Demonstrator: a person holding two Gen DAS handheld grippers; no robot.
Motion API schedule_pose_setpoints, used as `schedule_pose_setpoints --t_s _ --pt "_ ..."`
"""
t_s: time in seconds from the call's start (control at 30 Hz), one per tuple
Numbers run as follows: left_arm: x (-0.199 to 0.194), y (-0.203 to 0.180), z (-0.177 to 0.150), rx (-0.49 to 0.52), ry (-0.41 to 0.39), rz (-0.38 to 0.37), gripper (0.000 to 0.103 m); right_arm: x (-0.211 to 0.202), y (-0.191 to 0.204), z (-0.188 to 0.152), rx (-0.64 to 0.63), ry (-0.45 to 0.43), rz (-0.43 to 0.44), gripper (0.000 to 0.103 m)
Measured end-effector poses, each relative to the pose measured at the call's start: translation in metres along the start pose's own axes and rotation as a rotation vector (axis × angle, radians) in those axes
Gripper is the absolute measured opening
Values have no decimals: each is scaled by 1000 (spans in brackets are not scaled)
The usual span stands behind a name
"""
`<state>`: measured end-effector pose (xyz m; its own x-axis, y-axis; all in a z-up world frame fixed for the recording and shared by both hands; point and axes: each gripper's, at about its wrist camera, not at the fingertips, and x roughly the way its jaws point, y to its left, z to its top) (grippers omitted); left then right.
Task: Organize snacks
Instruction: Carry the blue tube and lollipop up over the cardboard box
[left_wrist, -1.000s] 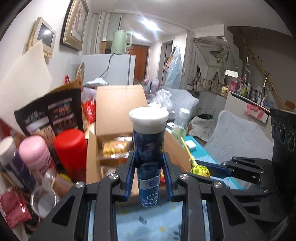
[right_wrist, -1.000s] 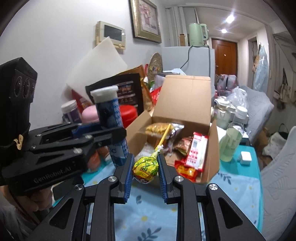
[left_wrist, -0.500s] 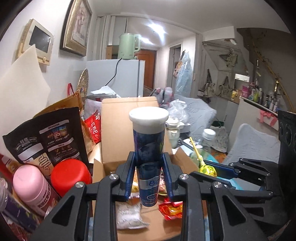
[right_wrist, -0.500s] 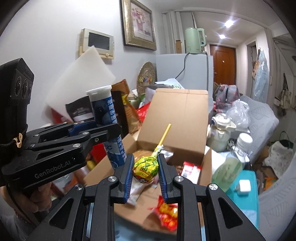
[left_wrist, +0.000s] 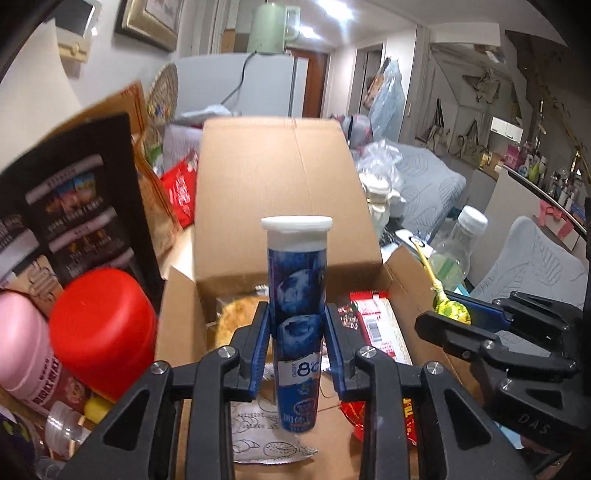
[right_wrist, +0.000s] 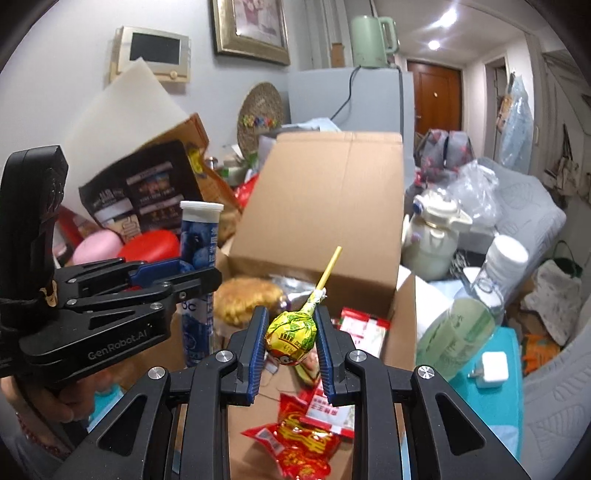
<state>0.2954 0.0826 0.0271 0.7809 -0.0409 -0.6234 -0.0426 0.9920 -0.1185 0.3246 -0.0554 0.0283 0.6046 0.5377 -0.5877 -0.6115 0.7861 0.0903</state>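
My left gripper (left_wrist: 297, 332) is shut on a blue tube with a white cap (left_wrist: 297, 295), held upright over the open cardboard box (left_wrist: 280, 192). My right gripper (right_wrist: 290, 338) is shut on a lollipop in a yellow-green wrapper (right_wrist: 290, 338), its stick pointing up and away, also above the box (right_wrist: 325, 199). From the right wrist camera the left gripper (right_wrist: 184, 273) with the tube (right_wrist: 197, 240) shows at the left; the left wrist view has the right gripper (left_wrist: 458, 317) and lollipop (left_wrist: 452, 312) at the right. Inside the box lie red snack packets (right_wrist: 295, 443), a bread bag (right_wrist: 243, 299) and a silver packet (left_wrist: 266, 439).
Left of the box stand a red-lidded jar (left_wrist: 99, 328), a pink-capped bottle (left_wrist: 22, 350) and a black snack bag (left_wrist: 74, 214). To its right are a clear bottle with green liquid (right_wrist: 469, 317), a cream kettle (right_wrist: 432, 240) and a white charger (right_wrist: 493, 371) on the teal surface.
Both grippers have advanced over the box and sunk a little, each keeping its item. The blue floral tabletop has dropped out of sight, and the box contents now fill the lower views.
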Motion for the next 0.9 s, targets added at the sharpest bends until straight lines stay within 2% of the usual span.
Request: schedule_pose_setpoints --t_s 0.13,0.23,0.37,0.9 --pt "12 -1 -4 5 41 13 28 11 0 -4 0 37 -11 25" --pt "24 2 -6 -5 89 -20 28 22 -2 -7 4 74 -23 25" --pt "35 5 -10 -6 126 -14 28 36 -1 -12 -3 118 -28 25" --pt "45 0 -16 27 170 6 28 73 0 -28 -20 227 -66 26"
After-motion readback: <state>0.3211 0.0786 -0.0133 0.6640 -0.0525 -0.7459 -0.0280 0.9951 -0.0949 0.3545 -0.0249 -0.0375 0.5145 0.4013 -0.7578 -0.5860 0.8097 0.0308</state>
